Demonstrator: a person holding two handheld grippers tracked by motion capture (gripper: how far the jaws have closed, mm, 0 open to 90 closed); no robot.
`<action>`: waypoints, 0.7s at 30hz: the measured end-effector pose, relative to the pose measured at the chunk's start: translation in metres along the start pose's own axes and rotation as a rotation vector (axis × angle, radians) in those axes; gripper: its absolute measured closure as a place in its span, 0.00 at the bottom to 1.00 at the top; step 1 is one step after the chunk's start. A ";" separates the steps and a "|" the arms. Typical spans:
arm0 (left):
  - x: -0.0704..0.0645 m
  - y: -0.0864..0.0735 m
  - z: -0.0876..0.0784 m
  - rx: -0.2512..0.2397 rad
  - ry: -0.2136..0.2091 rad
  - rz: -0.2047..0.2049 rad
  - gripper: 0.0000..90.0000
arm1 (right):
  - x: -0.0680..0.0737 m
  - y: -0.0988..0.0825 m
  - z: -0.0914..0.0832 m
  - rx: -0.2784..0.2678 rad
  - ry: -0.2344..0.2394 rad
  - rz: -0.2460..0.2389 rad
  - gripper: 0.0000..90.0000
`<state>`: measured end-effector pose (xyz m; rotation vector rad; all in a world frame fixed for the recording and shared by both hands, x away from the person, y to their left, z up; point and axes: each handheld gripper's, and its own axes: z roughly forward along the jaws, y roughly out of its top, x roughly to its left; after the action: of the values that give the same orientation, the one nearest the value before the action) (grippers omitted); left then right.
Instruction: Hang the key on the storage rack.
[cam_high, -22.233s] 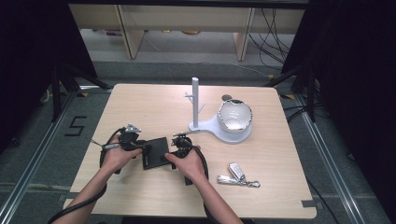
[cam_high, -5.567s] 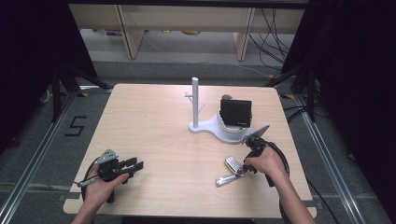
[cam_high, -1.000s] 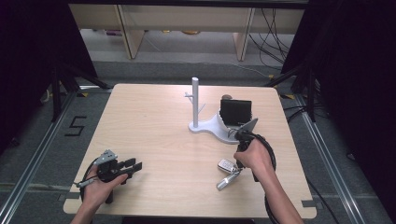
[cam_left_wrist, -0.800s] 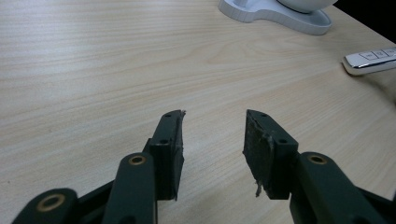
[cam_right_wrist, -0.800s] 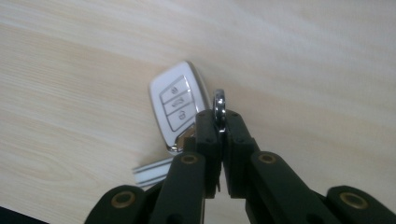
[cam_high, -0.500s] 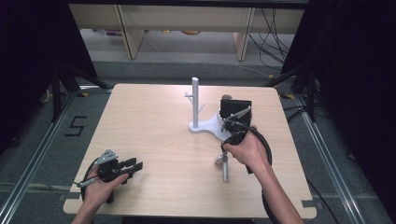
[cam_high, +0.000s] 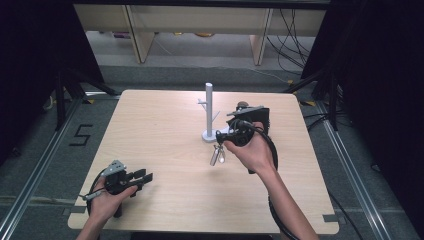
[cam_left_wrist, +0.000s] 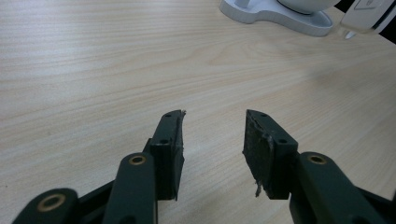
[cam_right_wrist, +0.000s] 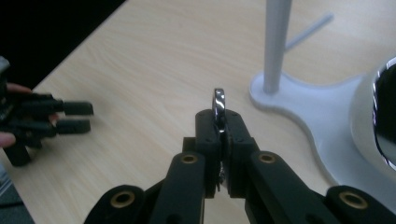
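My right gripper (cam_high: 221, 136) is shut on a metal key ring (cam_right_wrist: 218, 101), whose top pokes out above the pressed pads. A bunch of keys (cam_high: 217, 155) hangs below it, off the table, just in front of the white stand's base (cam_high: 210, 135). The stand's pole (cam_high: 209, 106) with its side pegs rises just beyond the gripper, also seen as the pole (cam_right_wrist: 275, 42) in the right gripper view. My left gripper (cam_high: 145, 176) rests near the table's front left corner, open, with bare wood between its pads (cam_left_wrist: 261, 140).
A black box (cam_high: 256, 117) sits on the stand's right part, over a shiny bowl (cam_right_wrist: 385, 116). The left gripper (cam_right_wrist: 77, 116) lies far to the left in the right gripper view. Cables trail from both grippers. The wooden table (cam_high: 160, 130) ends in dark floor on all sides.
My right hand has lifted the keys off the table and carried them up and to the left, toward the stand. The left hand has not moved.
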<state>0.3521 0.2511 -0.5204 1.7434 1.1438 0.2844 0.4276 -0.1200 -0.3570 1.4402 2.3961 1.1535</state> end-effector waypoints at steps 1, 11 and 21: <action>0.000 -0.001 0.000 -0.004 0.002 -0.003 0.63 | 0.002 0.003 0.001 -0.019 0.003 -0.004 0.97; 0.001 -0.001 -0.001 -0.017 -0.011 -0.004 0.63 | 0.022 0.051 0.030 -0.183 0.046 -0.011 0.97; 0.001 -0.002 -0.002 0.000 -0.002 0.000 0.63 | 0.015 0.068 0.052 -0.201 0.070 0.123 0.97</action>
<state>0.3505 0.2528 -0.5212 1.7436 1.1424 0.2820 0.4909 -0.0619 -0.3447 1.5225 2.1849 1.4489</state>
